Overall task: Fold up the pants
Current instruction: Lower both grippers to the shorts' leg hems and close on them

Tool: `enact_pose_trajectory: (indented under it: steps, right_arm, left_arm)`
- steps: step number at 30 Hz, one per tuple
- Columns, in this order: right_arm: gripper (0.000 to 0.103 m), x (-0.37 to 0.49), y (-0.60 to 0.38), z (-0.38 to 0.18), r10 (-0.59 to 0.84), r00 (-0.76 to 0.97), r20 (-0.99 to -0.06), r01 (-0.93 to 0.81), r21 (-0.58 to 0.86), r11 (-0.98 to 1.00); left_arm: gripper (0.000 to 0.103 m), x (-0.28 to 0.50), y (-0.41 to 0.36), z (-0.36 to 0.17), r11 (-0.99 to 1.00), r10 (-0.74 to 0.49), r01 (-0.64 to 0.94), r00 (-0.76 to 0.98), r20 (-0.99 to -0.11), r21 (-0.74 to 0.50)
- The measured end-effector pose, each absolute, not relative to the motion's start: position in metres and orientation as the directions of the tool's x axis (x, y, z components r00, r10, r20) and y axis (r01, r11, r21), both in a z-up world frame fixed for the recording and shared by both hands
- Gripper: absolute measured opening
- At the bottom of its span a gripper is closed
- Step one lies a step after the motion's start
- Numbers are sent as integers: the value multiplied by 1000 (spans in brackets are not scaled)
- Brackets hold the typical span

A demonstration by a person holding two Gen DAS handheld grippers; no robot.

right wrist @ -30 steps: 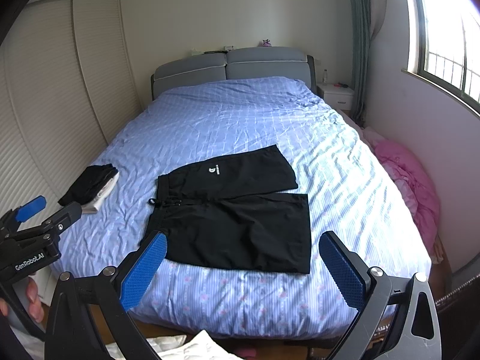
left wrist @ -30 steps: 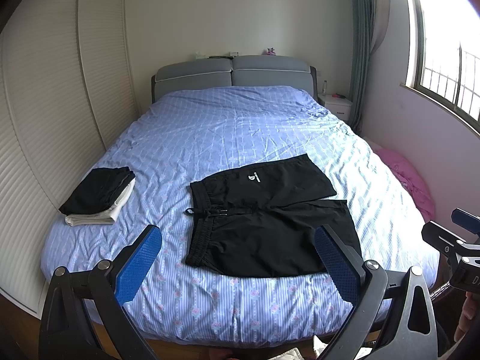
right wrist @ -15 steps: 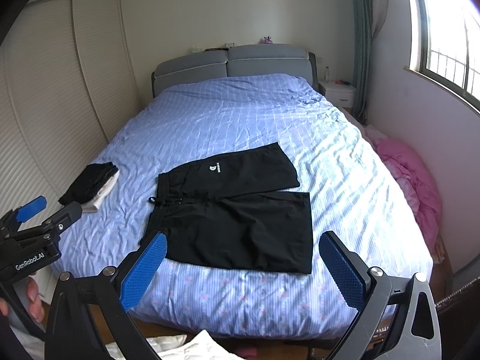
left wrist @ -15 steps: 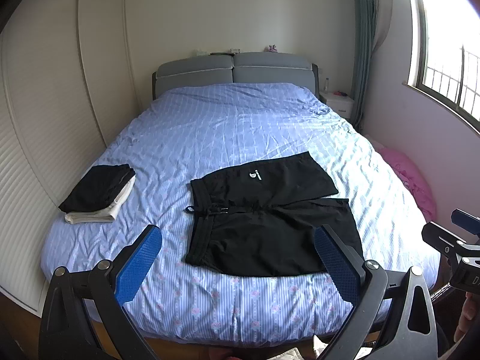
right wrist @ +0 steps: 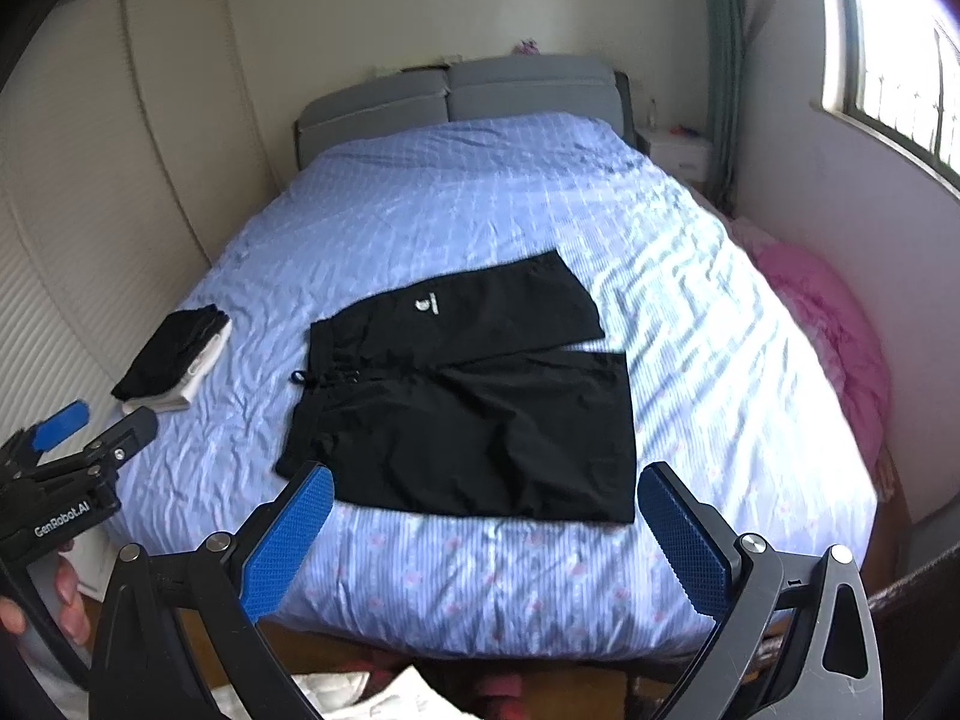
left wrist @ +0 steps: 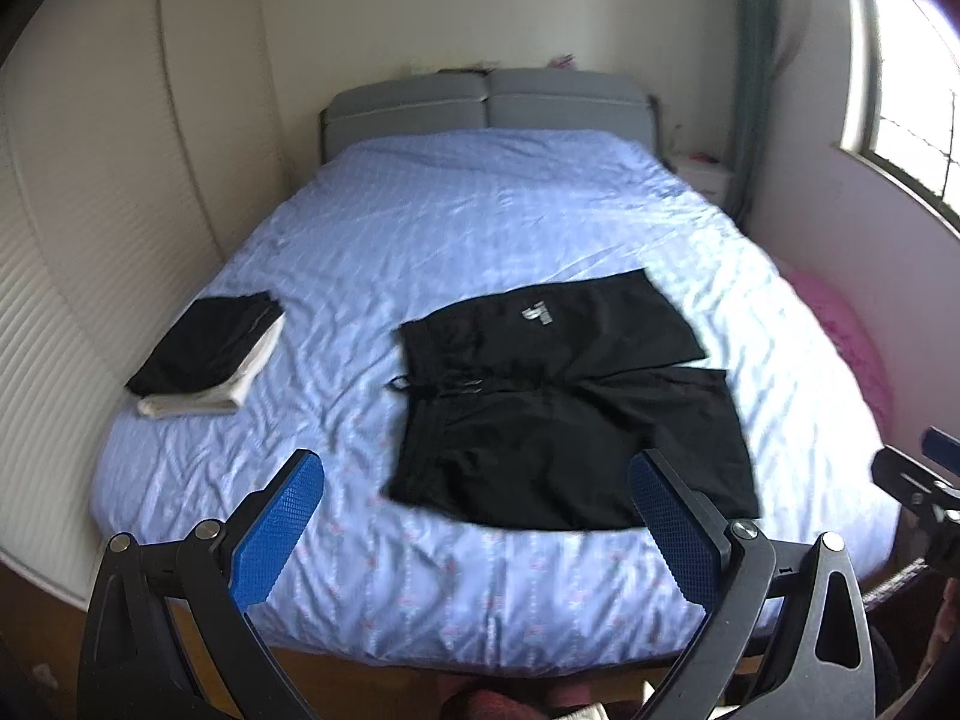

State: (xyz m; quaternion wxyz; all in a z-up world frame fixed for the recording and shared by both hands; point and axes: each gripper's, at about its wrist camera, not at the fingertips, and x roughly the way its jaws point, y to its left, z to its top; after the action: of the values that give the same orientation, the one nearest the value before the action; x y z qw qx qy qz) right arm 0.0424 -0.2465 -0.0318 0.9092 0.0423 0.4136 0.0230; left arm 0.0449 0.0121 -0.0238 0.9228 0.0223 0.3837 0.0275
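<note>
Black shorts (left wrist: 558, 396) lie flat on the blue bed (left wrist: 480, 228), waistband to the left, legs to the right, a small white logo on the far leg. They also show in the right wrist view (right wrist: 468, 402). My left gripper (left wrist: 477, 534) is open and empty, held off the foot of the bed, short of the shorts' near edge. My right gripper (right wrist: 486, 540) is open and empty, also off the foot of the bed. The left gripper shows in the right wrist view (right wrist: 72, 450).
A folded stack of black and white clothes (left wrist: 210, 354) lies at the bed's left edge. A white wardrobe (left wrist: 90, 210) stands left. A pink heap (right wrist: 822, 324) lies on the floor right. A grey headboard (left wrist: 486, 102) and a nightstand (right wrist: 678, 150) are at the back.
Both views have tilted downward and moved a little closer to the bed. The shorts lie as before. Both grippers stay open.
</note>
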Motion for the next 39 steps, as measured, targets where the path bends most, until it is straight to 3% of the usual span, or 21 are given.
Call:
enact_pose_trajectory:
  steps: [9,16,23,28,39]
  right_arm:
    - [102,87,-257,-127,15,503,-864,168,115,979]
    - [102,117,-251,-201,-6,427,-904,283,127,951]
    - [100,140,-272,-272,-25,381,-924,407,143,902]
    - [92,154,-298,-313,2,375,-927,470,192,862]
    - [90,169,-325,-364,10,380,-925,583,248,773]
  left_arm:
    - [103,99,49,-110,997,75,-46,559,-826,59]
    - [102,154,71,-198,996,9,-81,426,-905,-29]
    - [101,187,80,-276,989,-26,-127,352,-936,-76]
    - [99,201,77,-322,977,-52,-182,307,-950,-113]
    - [94,220,68,-363,968,-85,-202,294,-952,-149]
